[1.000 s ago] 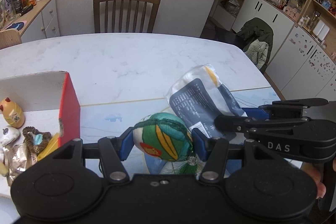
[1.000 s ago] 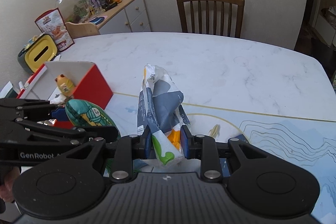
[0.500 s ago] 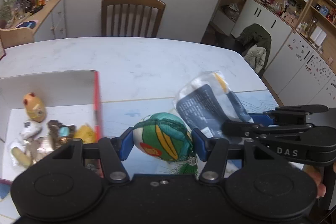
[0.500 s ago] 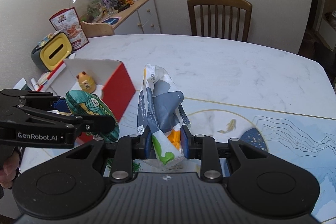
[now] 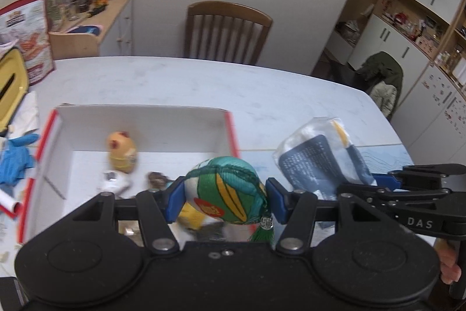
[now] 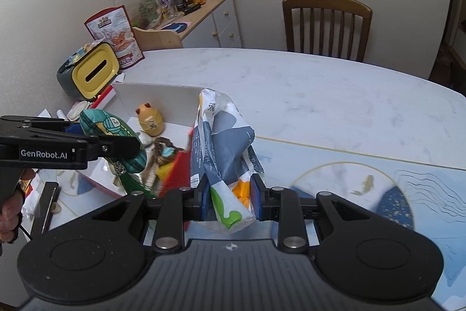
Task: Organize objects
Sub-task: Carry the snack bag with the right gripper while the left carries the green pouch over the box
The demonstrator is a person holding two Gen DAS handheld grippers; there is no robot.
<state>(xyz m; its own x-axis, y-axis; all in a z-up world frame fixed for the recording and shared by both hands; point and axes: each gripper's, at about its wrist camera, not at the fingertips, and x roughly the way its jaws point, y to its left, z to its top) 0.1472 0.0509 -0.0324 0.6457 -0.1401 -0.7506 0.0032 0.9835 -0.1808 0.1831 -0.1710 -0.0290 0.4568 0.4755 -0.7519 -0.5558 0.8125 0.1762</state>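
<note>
My left gripper [image 5: 223, 198] is shut on a green patterned fabric pouch [image 5: 225, 190] with a green tassel, held in the air over the right part of a red-and-white open box [image 5: 139, 121]. The box holds a yellow figurine [image 5: 121, 152], a white figurine and other small items. My right gripper [image 6: 230, 201] is shut on a crumpled plastic packet [image 6: 222, 153] printed in grey, white, green and orange, held just right of the box's red wall [image 6: 174, 174]. The pouch [image 6: 112, 139] and left gripper [image 6: 70, 149] show at the left of the right wrist view.
A white marble-look table [image 6: 320, 89] carries a blue patterned mat [image 6: 378, 182] at the right. A yellow tissue holder [image 6: 90, 75], a snack bag [image 6: 113, 34] and blue cloth [image 5: 14, 159] lie left of the box. A wooden chair [image 5: 227, 34] stands behind the table.
Both grippers have moved left with their loads. The box has come from the left edge to under the left gripper, and the packet now hangs beside the box's red wall.
</note>
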